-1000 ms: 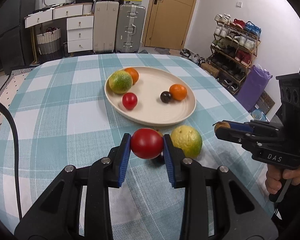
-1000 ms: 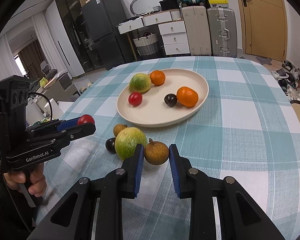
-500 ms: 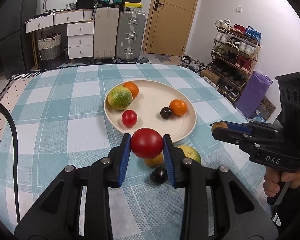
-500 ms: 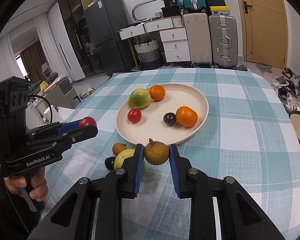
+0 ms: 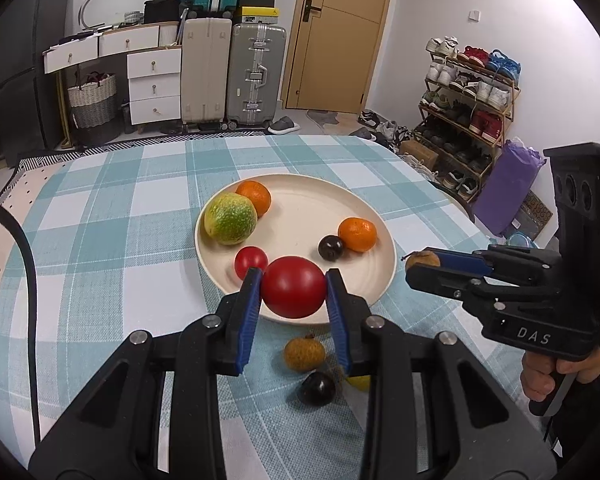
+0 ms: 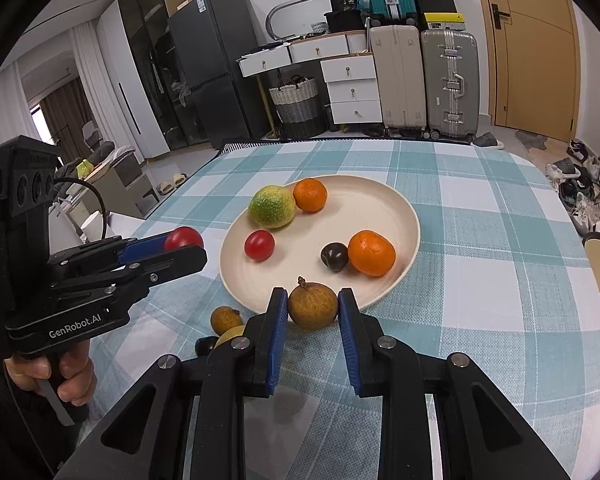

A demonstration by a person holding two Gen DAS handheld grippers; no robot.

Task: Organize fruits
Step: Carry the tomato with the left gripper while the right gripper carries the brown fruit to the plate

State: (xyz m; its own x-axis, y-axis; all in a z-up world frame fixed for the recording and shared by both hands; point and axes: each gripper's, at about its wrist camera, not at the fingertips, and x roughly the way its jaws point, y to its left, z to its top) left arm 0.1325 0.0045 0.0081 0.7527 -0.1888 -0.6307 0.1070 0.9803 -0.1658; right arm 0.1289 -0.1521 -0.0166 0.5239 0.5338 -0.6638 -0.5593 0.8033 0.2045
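Fruits sit partly on the cream plate (image 5: 382, 276), partly off it, on a table w/ teal-and-white checked cloth (image 5: 100, 232). Plate is mid-table and holds a green-yellow citrus (image 5: 230, 219) touching an orange (image 5: 256, 196) at the far left, a 2nd orange (image 5: 357, 234) at right w/ a dark plum (image 5: 331, 247) just beside it, and a small red tomato (image 5: 249, 261) near the front rim.

Left gripper (image 5: 293, 293): blue pads clamped on a big red tomato (image 5: 293, 292), held above the plate's near edge. Right gripper (image 6: 313, 307): jaws narrow, pinching a brown rough-skinned fruit w/ stem (image 6: 313, 306), also over the plate's near rim. Each gripper handle is held by a person's hand (image 6: 60, 372).

Off the plate, on the cloth near the grippers: a smaller brown fruit (image 5: 304, 353), another dark plum (image 5: 317, 389), and a yellow-green fruit (image 6: 230, 335), mostly hidden behind gripper fingers in both views.
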